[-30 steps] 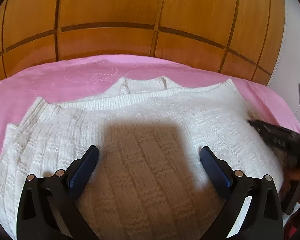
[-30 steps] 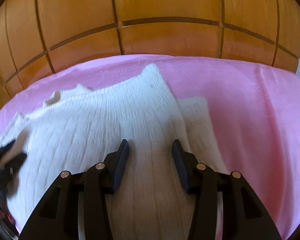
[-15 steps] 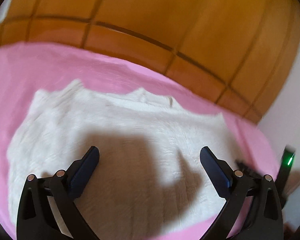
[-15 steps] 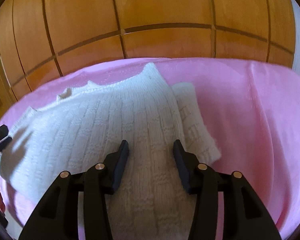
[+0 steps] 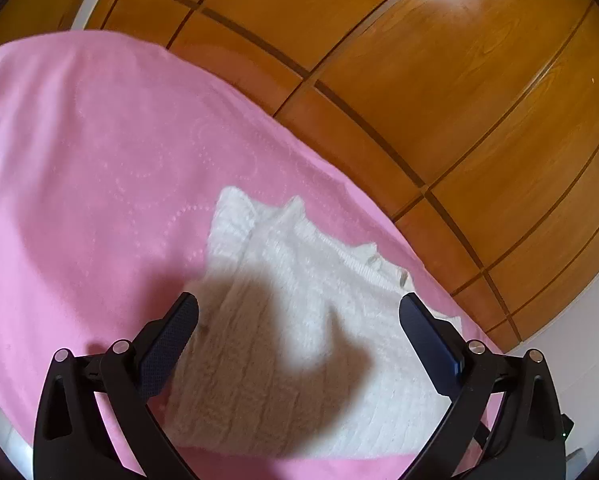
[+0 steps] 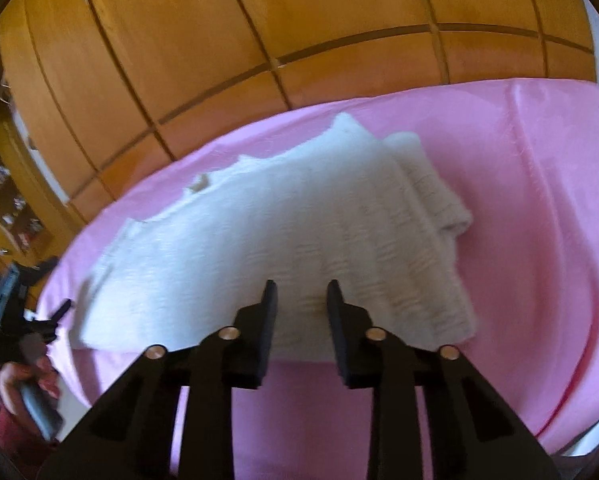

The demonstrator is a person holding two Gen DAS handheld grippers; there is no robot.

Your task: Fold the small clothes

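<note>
1. Withdrawn from over white ribbed knitted sweater [image 6: 283, 232]: both grippers.
2. Right gripper [image 6: 301, 294]: jaws just narrowed, nothing gripped.
3. Left gripper [image 5: 299, 312]: spread wide, empty.
4. Sweater folded flat on pink bedspread [image 6: 539, 200].

A white knitted sweater [image 6: 283, 240] lies folded on the pink bedcover [image 6: 539, 200], a sleeve [image 6: 431, 184] tucked along its right edge. The right tool [image 6: 301, 296] hangs just above the sweater's near hem; its jaws have just been closing, a narrow gap left and nothing between them. Left of the sweater, off the bed's edge, a hand [image 6: 13, 376] grips the left tool [image 6: 39, 312]. Behind the sweater stand wooden wardrobe doors [image 6: 299, 20].
</note>
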